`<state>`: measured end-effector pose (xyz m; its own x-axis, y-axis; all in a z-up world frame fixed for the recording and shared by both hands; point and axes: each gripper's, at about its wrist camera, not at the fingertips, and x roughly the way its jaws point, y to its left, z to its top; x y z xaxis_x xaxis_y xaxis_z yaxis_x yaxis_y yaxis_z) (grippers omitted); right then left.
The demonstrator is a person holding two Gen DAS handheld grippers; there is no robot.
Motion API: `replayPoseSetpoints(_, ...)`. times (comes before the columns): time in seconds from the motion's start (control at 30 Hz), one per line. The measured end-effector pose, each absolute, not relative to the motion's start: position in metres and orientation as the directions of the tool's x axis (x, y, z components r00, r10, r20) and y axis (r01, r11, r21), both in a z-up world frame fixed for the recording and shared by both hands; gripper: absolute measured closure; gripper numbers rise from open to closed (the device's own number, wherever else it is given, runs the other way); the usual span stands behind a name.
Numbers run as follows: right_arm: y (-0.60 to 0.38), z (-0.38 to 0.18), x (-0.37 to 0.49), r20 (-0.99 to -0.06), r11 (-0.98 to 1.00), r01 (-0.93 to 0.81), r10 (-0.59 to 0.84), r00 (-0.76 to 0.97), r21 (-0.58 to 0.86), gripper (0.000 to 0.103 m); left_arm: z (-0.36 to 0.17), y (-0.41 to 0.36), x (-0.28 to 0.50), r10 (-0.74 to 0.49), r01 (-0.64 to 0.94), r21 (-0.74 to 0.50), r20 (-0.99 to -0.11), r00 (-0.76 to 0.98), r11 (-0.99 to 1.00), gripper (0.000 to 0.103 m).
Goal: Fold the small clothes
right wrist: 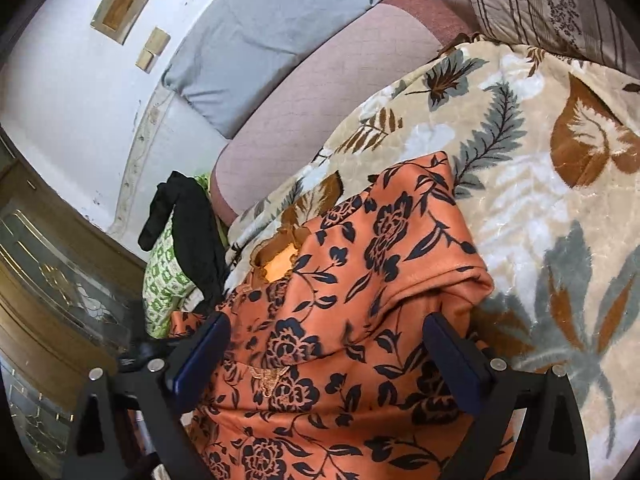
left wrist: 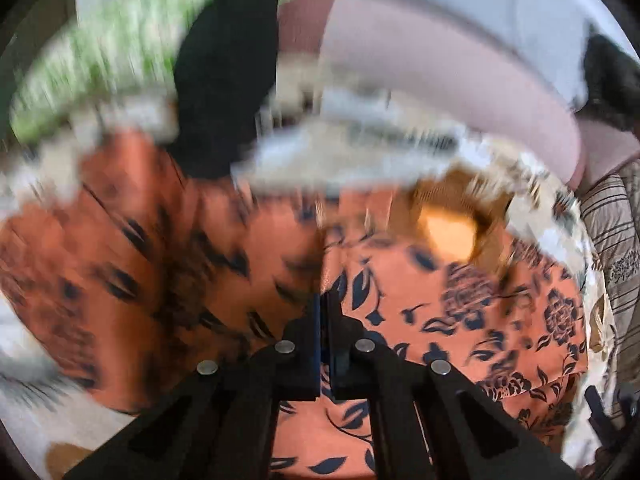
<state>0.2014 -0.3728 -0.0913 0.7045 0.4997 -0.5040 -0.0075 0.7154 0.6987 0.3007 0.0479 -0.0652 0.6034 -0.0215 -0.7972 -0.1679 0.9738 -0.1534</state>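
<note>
An orange garment with a dark blue flower print [right wrist: 360, 264] lies partly folded on a leaf-patterned blanket [right wrist: 540, 160]. Its neck opening [right wrist: 278, 258] shows at the far side. My right gripper [right wrist: 326, 352] is open, its fingers standing wide on either side of the cloth near a folded edge. In the left wrist view the same garment [left wrist: 460, 300] fills the frame, blurred on the left. My left gripper [left wrist: 325, 312] is shut with the jaws pressed together on a fold of the garment.
A black garment [right wrist: 196, 236] and a green-and-white patterned cloth [right wrist: 164, 280] lie at the blanket's far left edge. A pink bolster [right wrist: 320, 92], a grey pillow [right wrist: 272, 36] and a striped cushion [right wrist: 520, 4] line the back. A wooden cabinet [right wrist: 48, 280] stands on the left.
</note>
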Motion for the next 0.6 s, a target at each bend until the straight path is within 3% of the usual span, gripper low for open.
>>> replayPoseSetpoints(0.1, -0.380, -0.097, 0.202, -0.507, 0.705, 0.024, 0.486, 0.712, 0.709, 0.005, -0.045, 0.063, 0.273, 0.040, -0.200, -0.139, -0.720, 0.693, 0.970, 0.101)
replayPoseSetpoints(0.3, -0.382, -0.107, 0.208, -0.535, 0.701, 0.058, 0.484, 0.692, 0.710, 0.005, -0.120, 0.087, 0.294, 0.041, -0.275, -0.104, -0.879, 0.476, 0.956, 0.097)
replayPoseSetpoints(0.43, -0.390, -0.108, 0.209, -0.562, 0.724, 0.095, 0.438, 0.702, 0.683, 0.005, -0.111, 0.078, 0.289, 0.049, -0.222, -0.084, -0.845, 0.532, 0.971, 0.096)
replayPoseSetpoints(0.57, -0.408, -0.103, 0.212, -0.566, 0.708, 0.152, 0.395, 0.723, 0.689, 0.005, -0.104, 0.078, 0.291, 0.040, -0.181, -0.072, -0.836, 0.547, 0.981, 0.075)
replayPoseSetpoints(0.6, -0.412, -0.100, 0.220, -0.585, 0.721, 0.168, 0.378, 0.717, 0.672, 0.005, -0.110, 0.077, 0.292, 0.041, -0.170, -0.061, -0.839, 0.542, 0.984, 0.074)
